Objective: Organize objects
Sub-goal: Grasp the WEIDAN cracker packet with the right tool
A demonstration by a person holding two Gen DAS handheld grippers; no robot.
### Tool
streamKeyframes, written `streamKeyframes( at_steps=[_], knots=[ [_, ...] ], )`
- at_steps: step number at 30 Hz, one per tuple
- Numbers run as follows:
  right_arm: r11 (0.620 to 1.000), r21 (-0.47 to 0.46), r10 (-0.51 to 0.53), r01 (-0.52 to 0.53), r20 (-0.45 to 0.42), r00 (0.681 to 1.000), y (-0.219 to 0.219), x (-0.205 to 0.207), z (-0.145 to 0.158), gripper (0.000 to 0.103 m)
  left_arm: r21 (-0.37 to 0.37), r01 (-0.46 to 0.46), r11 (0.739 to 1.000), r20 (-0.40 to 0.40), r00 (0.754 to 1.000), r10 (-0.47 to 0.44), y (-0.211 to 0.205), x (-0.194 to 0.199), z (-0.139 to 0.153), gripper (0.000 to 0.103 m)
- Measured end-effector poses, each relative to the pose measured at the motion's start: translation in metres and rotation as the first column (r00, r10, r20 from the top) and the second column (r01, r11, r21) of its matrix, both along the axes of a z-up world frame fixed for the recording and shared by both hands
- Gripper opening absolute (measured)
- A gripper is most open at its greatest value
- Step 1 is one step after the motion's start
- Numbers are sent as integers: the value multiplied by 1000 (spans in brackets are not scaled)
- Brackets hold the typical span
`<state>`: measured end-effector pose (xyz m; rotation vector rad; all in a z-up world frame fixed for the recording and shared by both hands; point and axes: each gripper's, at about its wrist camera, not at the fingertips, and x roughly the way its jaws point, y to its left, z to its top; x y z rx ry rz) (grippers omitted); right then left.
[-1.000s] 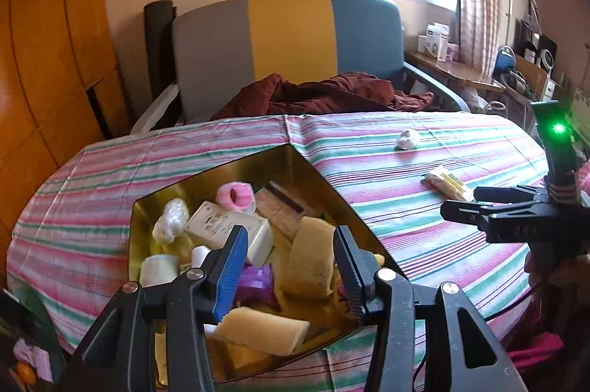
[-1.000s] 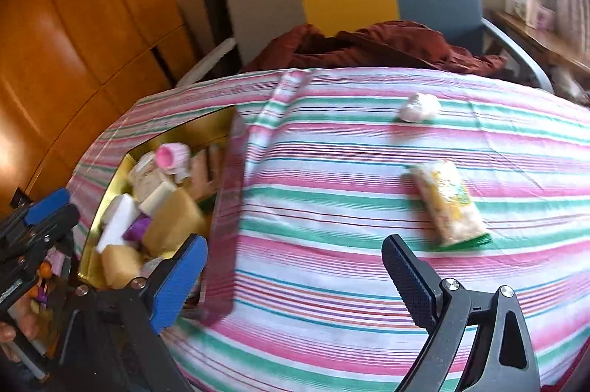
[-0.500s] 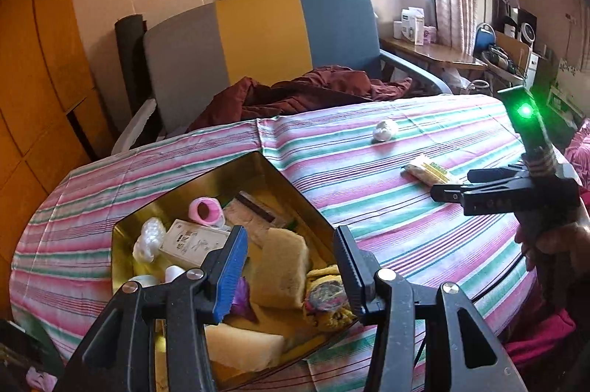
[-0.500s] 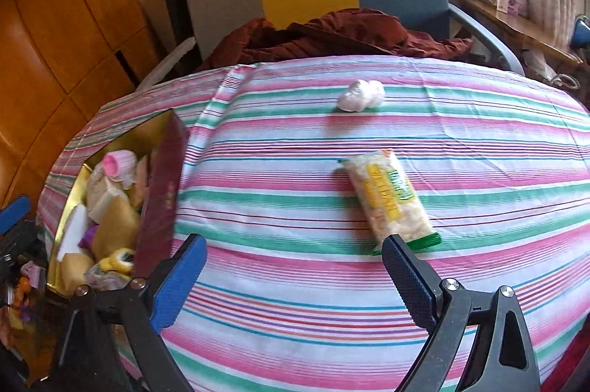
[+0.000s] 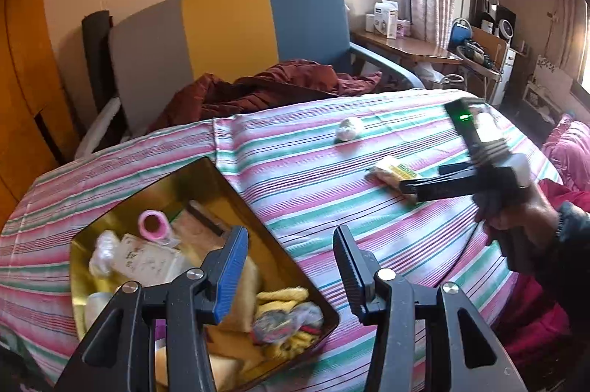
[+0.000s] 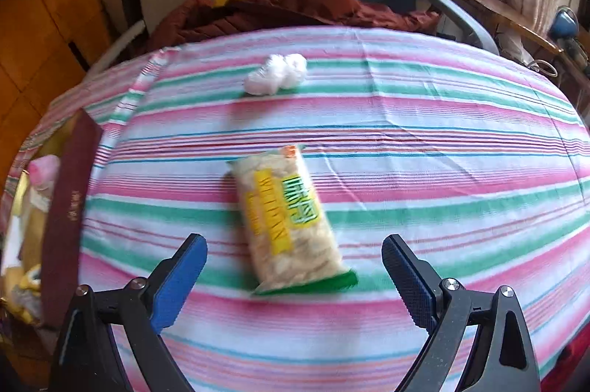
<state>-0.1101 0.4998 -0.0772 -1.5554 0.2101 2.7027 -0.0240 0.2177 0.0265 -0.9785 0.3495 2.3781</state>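
Note:
A clear snack packet [image 6: 291,218] with yellow and green print lies on the striped tablecloth; it also shows in the left wrist view [image 5: 392,172]. My right gripper [image 6: 295,276] is open and empty, its jaws wide on either side of the packet's near end, just above it. A white crumpled wad [image 6: 276,73] lies farther back, also in the left wrist view [image 5: 348,130]. My left gripper [image 5: 291,270] is open and empty over the right edge of a gold tin box [image 5: 155,193] full of sponges, small packets and a pink ring [image 5: 153,226].
The tin's dark red outer wall [image 6: 72,204] stands at the left of the packet. A grey, yellow and blue chair [image 5: 228,34] with a dark red cloth [image 5: 273,86] is behind the table. A cluttered shelf [image 5: 405,38] stands at the right.
My right gripper has moved forward and right to the snack packet, which now lies between its open jaws. My left gripper has drawn back and turned right from over the tin.

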Motion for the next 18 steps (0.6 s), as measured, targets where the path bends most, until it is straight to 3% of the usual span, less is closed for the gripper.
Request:
streamKeyframes(
  at_steps=[4, 6, 8, 10, 11, 12, 18],
  knots=[
    [1000, 15, 25, -25, 27, 999, -1, -20, -14, 95, 3, 7, 1000, 29, 1000, -7, 11, -11, -3, 49],
    [998, 55, 34, -36, 27, 999, -5, -29, -18, 84, 5, 11, 1000, 38, 999, -11, 17, -16, -4, 49],
    [996, 68, 57, -59, 40, 998, -7, -36, -22, 80, 3, 22, 1000, 42, 999, -22, 25, -23, -4, 49],
    [993, 86, 76, -80, 42, 996, -9, -38, -22, 72, 9, 32, 999, 62, 998, -33, 33, -30, -5, 49],
    [992, 86, 85, -89, 41, 996, -10, -39, -20, 58, 15, 35, 999, 77, 996, -36, 37, -34, -6, 49],
    [991, 93, 94, -98, 41, 995, -11, -38, -18, 51, 23, 36, 999, 100, 994, -38, 43, -40, -7, 49],
    [985, 104, 126, -135, 88, 988, -4, -16, -15, 48, 39, 52, 998, 152, 987, -58, 76, -64, -10, 49]
  ],
)
